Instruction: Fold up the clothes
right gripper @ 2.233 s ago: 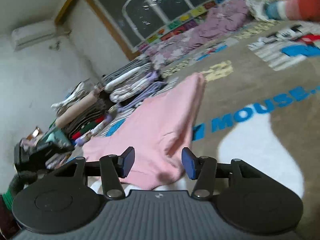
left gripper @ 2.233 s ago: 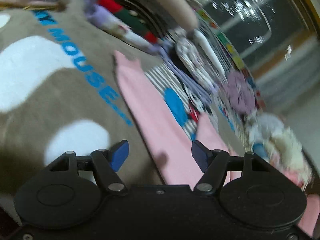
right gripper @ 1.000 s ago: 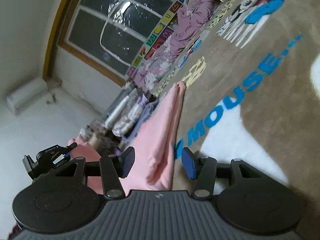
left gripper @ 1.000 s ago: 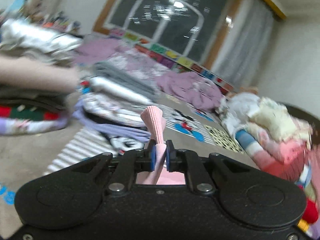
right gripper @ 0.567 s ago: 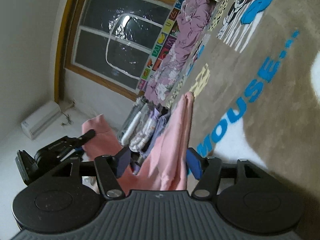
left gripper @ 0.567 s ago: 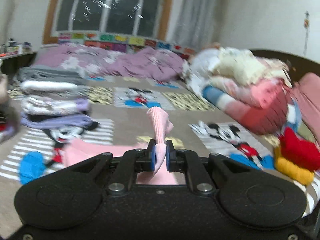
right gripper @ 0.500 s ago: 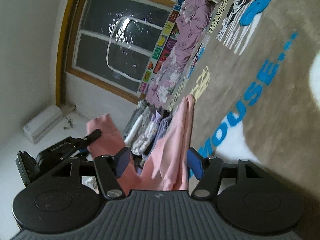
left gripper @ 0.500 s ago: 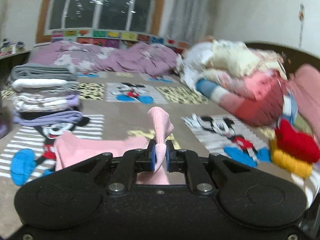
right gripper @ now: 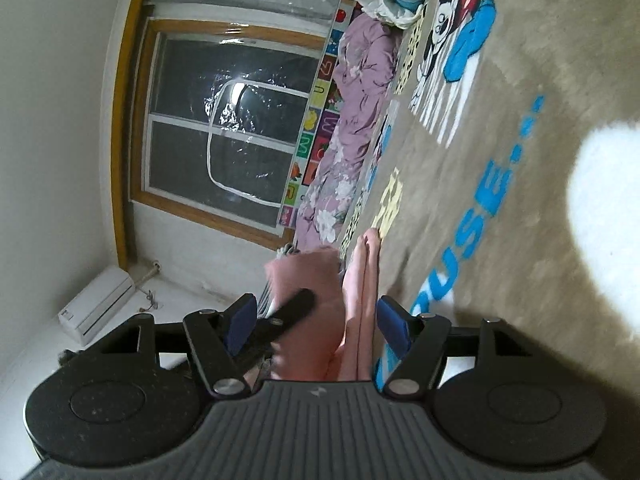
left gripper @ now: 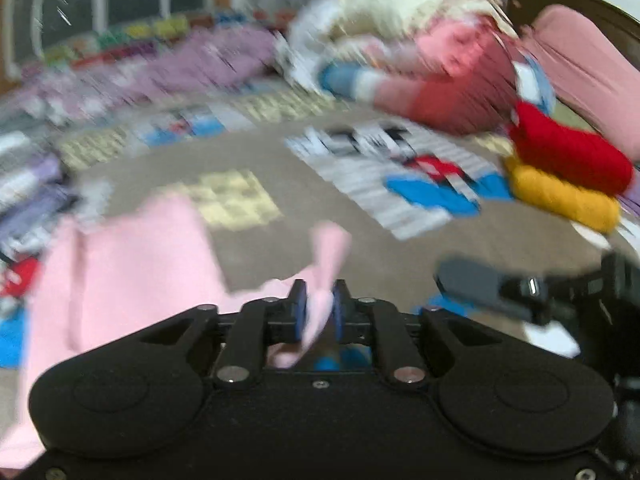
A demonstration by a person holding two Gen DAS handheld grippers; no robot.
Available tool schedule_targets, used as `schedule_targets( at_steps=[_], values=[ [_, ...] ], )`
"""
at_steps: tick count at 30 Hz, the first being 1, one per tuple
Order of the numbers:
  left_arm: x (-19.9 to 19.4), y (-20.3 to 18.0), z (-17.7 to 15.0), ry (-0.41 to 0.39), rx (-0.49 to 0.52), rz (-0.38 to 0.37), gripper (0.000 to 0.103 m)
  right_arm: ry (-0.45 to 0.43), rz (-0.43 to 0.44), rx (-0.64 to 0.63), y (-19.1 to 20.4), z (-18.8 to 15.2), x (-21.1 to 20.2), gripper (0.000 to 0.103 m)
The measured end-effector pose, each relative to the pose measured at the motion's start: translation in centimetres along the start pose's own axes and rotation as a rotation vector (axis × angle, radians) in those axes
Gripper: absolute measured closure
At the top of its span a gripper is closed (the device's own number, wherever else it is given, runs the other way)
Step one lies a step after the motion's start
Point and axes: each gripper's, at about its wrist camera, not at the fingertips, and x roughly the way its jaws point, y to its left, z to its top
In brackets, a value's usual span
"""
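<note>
The left gripper (left gripper: 319, 312) is clenched on a bunched corner of the pink garment (left gripper: 132, 256), the fabric pinched between the blue pads low in the centre of the left wrist view and poking up above them. From that pinch the rest of the garment trails down and to the left of the frame, spread over the beige Mickey Mouse blanket (left gripper: 360, 248) on the bed; the view is badly motion-blurred, so the exact lie of the hem cannot be told.

In the right wrist view the right gripper (right gripper: 312, 322) is released, its jaws standing wide apart. The pink garment (right gripper: 360, 292) hangs as a narrow doubled edge between them, closer to the right-hand pad, and I cannot tell whether it touches either one. Its long axis runs away from the jaws, up the middle of the frame toward the purple floral quilt (right gripper: 352, 120) below the window. The left gripper (right gripper: 292, 312) shows as a dark bar crossing the lower centre, holding a second flap of pink just to the left of that edge.

So the right gripper looks the nearer to the free edge: the cloth lies straight ahead within its opening, and closing on it would likely give a two-point hold for the fold
</note>
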Motion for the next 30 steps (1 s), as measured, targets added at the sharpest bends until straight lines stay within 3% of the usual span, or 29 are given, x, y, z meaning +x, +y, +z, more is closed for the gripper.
schedule_targets(
  at_steps=[2,7,11,15,18,21,26,30],
  values=[
    [-0.8,0.0,-0.4,-0.009,0.006,-0.045,0.051,-0.004,-0.005,-0.003,-0.1,0.1,0.0,0.037],
    [-5.9,2.3,-1.3,-0.056,-0.027,-0.106,0.051,0.0,-0.03,-0.033,0.0,0.2,0.3,0.037],
    [-11.3,6.7,-3.4,-0.105,-0.099,-0.044,0.048,0.044,-0.081,-0.119,1.1,-0.4,0.9,0.037],
    [-15.5,11.1,-6.8,-0.121,-0.131,0.096,0.045,0.146,-0.17,-0.174,2.7,-1.3,1.9,0.037],
    [-16.8,13.6,-8.9,-0.109,-0.205,0.146,0.04,0.195,-0.256,-0.16,3.7,-2.2,2.5,0.037],
    [-17.0,14.3,-10.2,-0.129,-0.246,0.154,0.032,0.178,-0.34,-0.14,4.3,-2.8,3.5,0.037],
    [-15.6,13.0,-11.1,-0.096,-0.154,0.209,0.032,0.137,-0.385,-0.099,4.7,-3.5,5.6,0.028],
    [-15.0,12.1,-11.4,-0.113,-0.065,0.244,0.035,0.089,-0.393,-0.128,4.9,-4.0,6.4,0.029]
  ],
)
